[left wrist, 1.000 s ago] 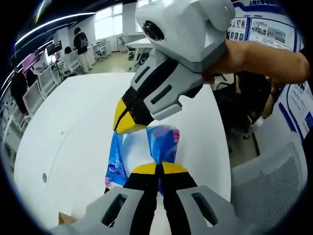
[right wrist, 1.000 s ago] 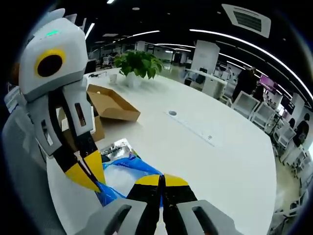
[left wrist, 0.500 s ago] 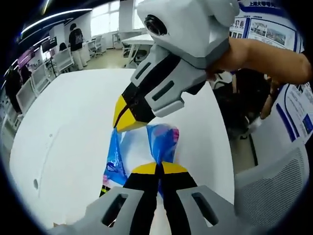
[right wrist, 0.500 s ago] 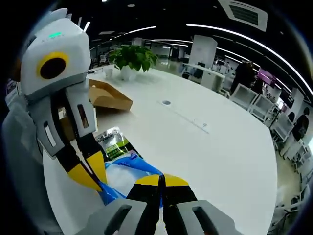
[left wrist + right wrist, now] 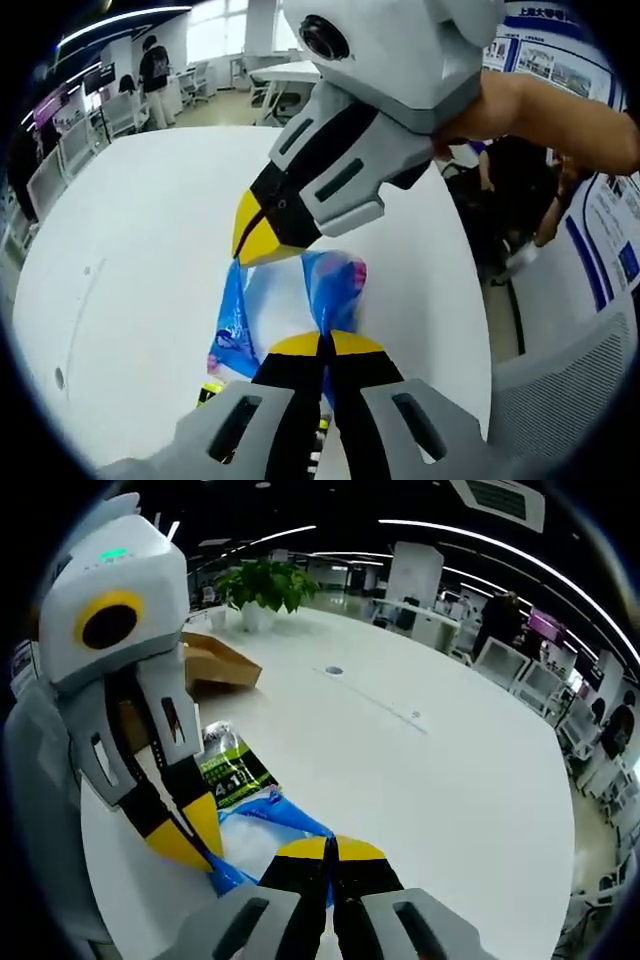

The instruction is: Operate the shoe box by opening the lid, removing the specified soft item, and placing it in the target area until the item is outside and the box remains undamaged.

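Broadly, white table (image 5: 450,780) in open office.

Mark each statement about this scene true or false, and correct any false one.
1. Both tongs are shut on the blue packet. True.
2. The left tongs and the right tongs grip the packet at the same edge. False: they hold opposite ends.
3. A potted plant stands on the white table. True.
4. The cardboard box sits closed between the tongs. False: it lies open, further back on the table.
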Action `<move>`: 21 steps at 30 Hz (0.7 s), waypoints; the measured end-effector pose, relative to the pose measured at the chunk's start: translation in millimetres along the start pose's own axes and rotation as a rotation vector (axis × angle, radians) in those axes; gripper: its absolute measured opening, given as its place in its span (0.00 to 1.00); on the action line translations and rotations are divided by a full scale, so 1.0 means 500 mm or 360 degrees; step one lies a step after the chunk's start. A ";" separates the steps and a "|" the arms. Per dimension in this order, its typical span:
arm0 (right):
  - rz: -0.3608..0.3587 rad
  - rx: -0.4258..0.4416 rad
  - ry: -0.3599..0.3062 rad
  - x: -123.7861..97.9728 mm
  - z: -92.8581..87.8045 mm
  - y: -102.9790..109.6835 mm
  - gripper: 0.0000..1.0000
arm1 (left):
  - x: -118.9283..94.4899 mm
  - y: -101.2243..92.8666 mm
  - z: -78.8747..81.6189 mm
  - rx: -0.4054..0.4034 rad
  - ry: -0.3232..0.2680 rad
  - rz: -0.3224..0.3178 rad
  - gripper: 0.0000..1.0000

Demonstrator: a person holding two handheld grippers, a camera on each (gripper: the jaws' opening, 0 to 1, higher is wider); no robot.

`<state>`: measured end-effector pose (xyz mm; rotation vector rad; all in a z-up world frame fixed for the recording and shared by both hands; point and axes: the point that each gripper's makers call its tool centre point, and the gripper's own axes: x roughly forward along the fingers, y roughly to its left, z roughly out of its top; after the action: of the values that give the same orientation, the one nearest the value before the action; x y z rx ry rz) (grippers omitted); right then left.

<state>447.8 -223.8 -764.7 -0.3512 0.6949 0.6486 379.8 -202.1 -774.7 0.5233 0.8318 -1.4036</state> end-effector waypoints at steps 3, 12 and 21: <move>0.0001 0.0001 0.0014 0.004 -0.012 -0.005 0.00 | 0.015 0.000 -0.002 -0.0009 0.0007 -0.0017 0.00; -0.0004 0.0027 0.0019 0.005 -0.028 -0.019 0.00 | 0.039 -0.001 0.007 0.0001 0.0027 -0.0043 0.00; -0.0014 0.0049 0.0020 -0.001 -0.035 -0.026 0.00 | 0.046 -0.006 0.012 0.0017 0.0033 -0.0055 0.00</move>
<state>447.9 -242.4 -775.8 -0.3303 0.7143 0.6270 377.1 -221.9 -787.9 0.5348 0.8543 -1.4370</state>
